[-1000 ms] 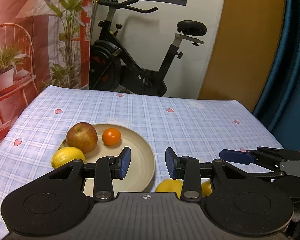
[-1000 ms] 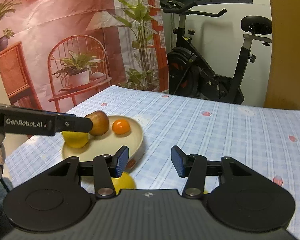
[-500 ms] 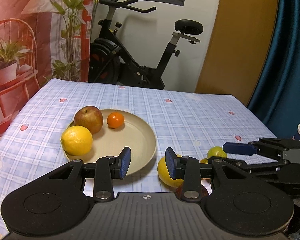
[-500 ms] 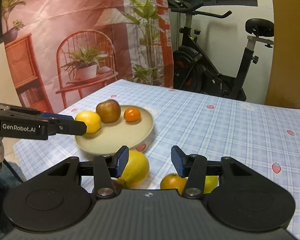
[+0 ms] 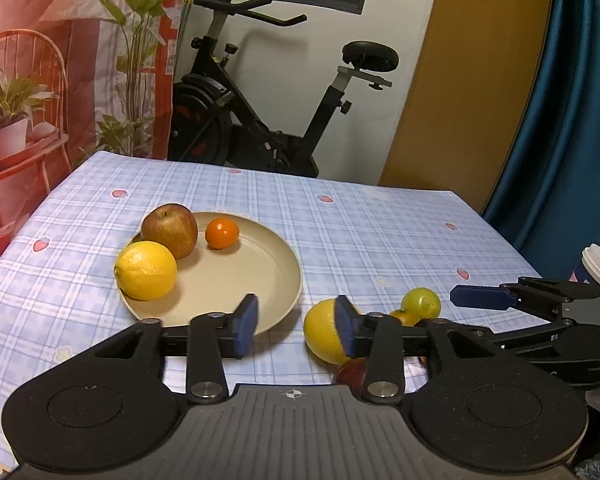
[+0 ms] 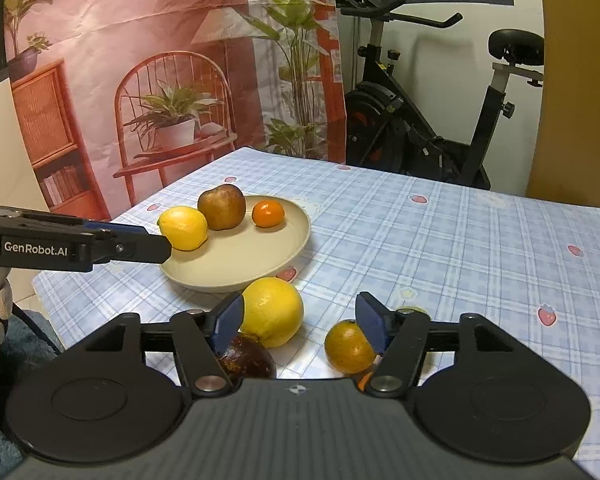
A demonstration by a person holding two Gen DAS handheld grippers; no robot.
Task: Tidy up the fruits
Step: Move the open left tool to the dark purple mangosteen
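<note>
A beige plate (image 5: 276, 276) (image 6: 284, 248) on the checked tablecloth holds a lemon (image 5: 146, 270) (image 6: 183, 227), a red-brown apple (image 5: 170, 230) (image 6: 221, 207) and a small tangerine (image 5: 222, 233) (image 6: 268, 213). Loose fruit lies in front of the plate: a big yellow citrus (image 5: 320, 336) (image 6: 274, 310), a green lime (image 5: 420, 303), an orange (image 6: 348, 346) and a dark red fruit (image 6: 246, 360). My left gripper (image 5: 296, 324) hovers near the plate's front rim, jaws opening, nothing between them. My right gripper (image 6: 300, 328) hangs over the loose fruit, jaws opening, gripping nothing.
A paper cup (image 5: 598, 268) stands at the table's right edge. An exercise bike (image 5: 260, 120) and a printed backdrop (image 6: 140, 80) stand behind the table. Bare cloth stretches beyond the plate toward the far edge.
Both grippers drew back from the plate, so the loose fruit came into view beneath them. Both sets of jaws have spread wider.
</note>
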